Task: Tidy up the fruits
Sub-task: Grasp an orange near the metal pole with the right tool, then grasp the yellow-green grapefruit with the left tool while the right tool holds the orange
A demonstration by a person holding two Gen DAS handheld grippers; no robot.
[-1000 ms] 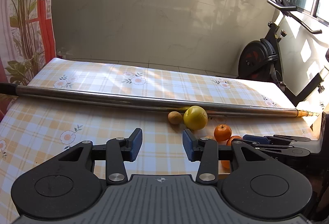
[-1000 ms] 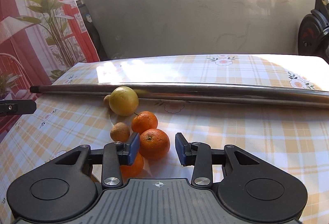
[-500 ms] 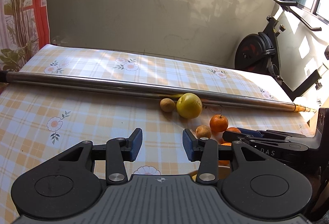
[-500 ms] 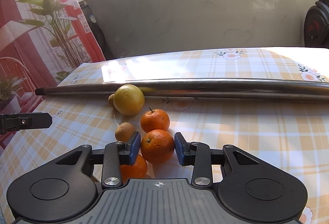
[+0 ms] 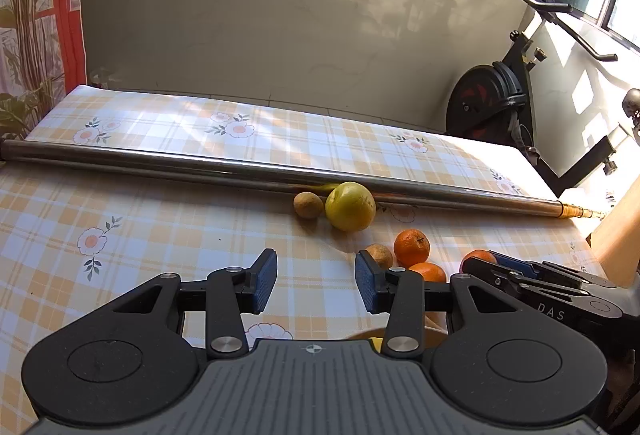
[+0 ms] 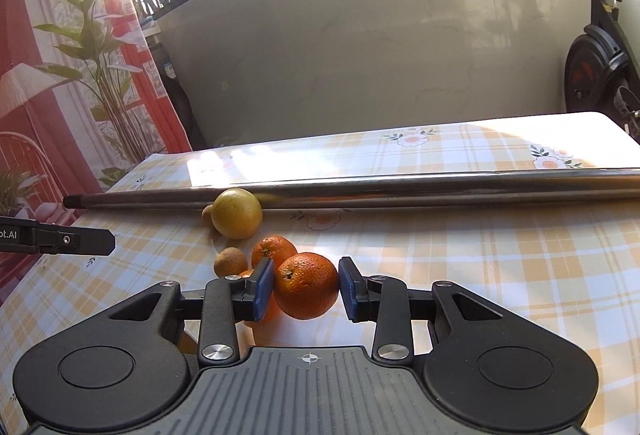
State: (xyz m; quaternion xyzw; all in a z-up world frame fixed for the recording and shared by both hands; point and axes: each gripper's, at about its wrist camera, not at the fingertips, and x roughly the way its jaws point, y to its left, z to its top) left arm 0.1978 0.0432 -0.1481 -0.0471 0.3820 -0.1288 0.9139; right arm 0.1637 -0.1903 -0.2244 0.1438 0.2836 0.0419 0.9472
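Observation:
In the right wrist view my right gripper (image 6: 307, 287) is shut on an orange (image 6: 307, 285), both blue pads against its sides, lifted off the tablecloth. Behind it lie a second orange (image 6: 273, 249), a small brown fruit (image 6: 230, 261) and a big yellow-green fruit (image 6: 237, 213). A third orange (image 6: 267, 309) shows under the left finger. In the left wrist view my left gripper (image 5: 316, 286) is open and empty above the cloth, left of the fruit group: yellow-green fruit (image 5: 350, 206), two brown fruits (image 5: 308, 205) (image 5: 379, 255), oranges (image 5: 411, 247) (image 5: 428, 272). The right gripper (image 5: 532, 275) shows there too.
A long steel pole (image 5: 240, 168) lies across the checked tablecloth (image 5: 120, 227) just behind the fruits; it also shows in the right wrist view (image 6: 440, 185). An exercise bike (image 5: 504, 95) stands off the table's far right. A wooden block (image 5: 620, 231) sits at the right edge.
My right gripper closed on the nearest orange and raised it off the cloth. My left gripper pulled back and turned a little, staying open.

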